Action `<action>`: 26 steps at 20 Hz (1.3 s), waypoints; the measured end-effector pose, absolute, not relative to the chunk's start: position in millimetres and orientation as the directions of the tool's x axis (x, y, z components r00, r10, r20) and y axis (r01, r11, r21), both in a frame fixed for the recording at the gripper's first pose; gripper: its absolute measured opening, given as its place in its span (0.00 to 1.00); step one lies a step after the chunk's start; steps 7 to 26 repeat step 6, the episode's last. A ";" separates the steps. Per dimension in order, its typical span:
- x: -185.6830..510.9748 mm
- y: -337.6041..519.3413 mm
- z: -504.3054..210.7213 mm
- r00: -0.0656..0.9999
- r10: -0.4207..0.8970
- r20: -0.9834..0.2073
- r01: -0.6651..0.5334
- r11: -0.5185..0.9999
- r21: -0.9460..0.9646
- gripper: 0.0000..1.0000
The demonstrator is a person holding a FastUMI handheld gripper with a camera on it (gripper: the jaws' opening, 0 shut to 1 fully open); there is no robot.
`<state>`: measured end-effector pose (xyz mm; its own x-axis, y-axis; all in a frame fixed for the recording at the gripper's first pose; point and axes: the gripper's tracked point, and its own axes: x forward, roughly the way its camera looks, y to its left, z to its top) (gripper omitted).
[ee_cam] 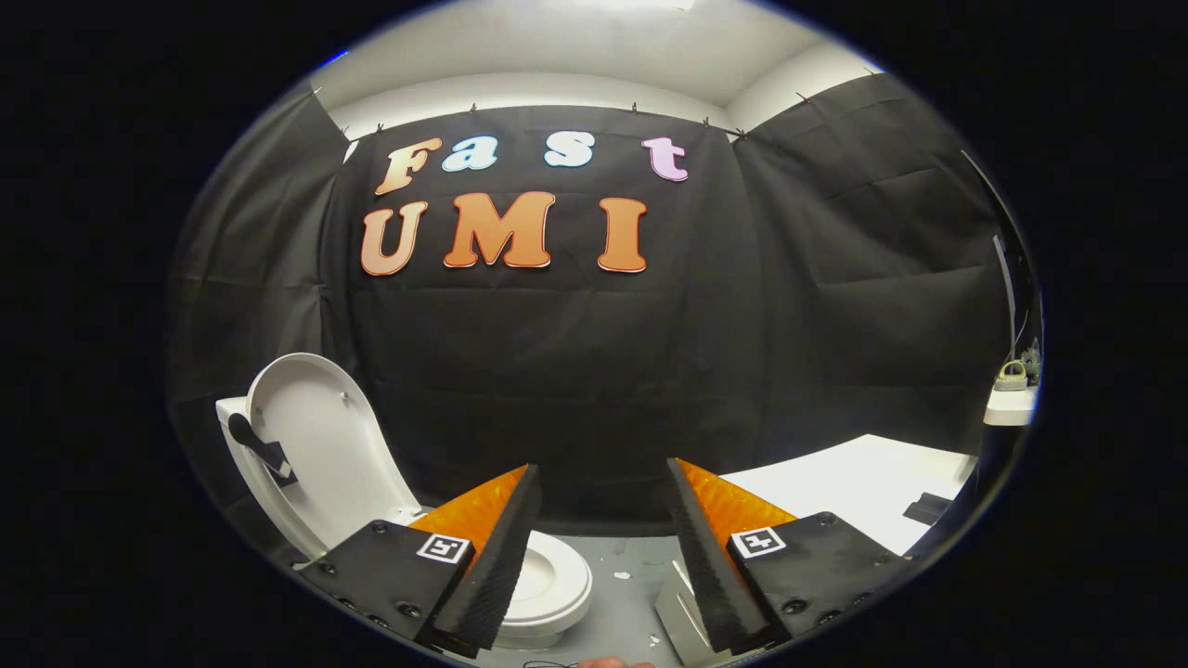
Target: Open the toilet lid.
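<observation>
We see the toilet lid (311,445) standing upright, the seat (552,580) beneath and beyond our gripper (599,482), whose fingers stand apart on nothing; grey floor (631,594) lies between them.

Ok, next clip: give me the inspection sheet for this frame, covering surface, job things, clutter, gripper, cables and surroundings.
Surface: grey floor with a few pale specks.
Job's things: toilet lid already raised upright; a dark handle fixed to it; seat down over the bowl.
Clutter: white block on the floor by the right finger; dark flat item on the white table.
Gripper: gripper open, fingers apart, holding nothing, clear of the toilet.
Cables: thin dark wire on the floor near the fingers.
Surroundings: black cloth wall; white shelf with small objects.
</observation>
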<state>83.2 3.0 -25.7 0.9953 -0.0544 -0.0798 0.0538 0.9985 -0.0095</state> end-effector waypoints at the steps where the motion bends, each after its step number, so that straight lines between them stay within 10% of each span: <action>1: 83.3 2.8 -26.4 0.995 -0.055 -0.083 0.054 0.998 -0.008 0.87; 26: 83.4 -0.1 -28.3 0.994 -0.062 -0.086 0.062 0.998 -0.002 0.87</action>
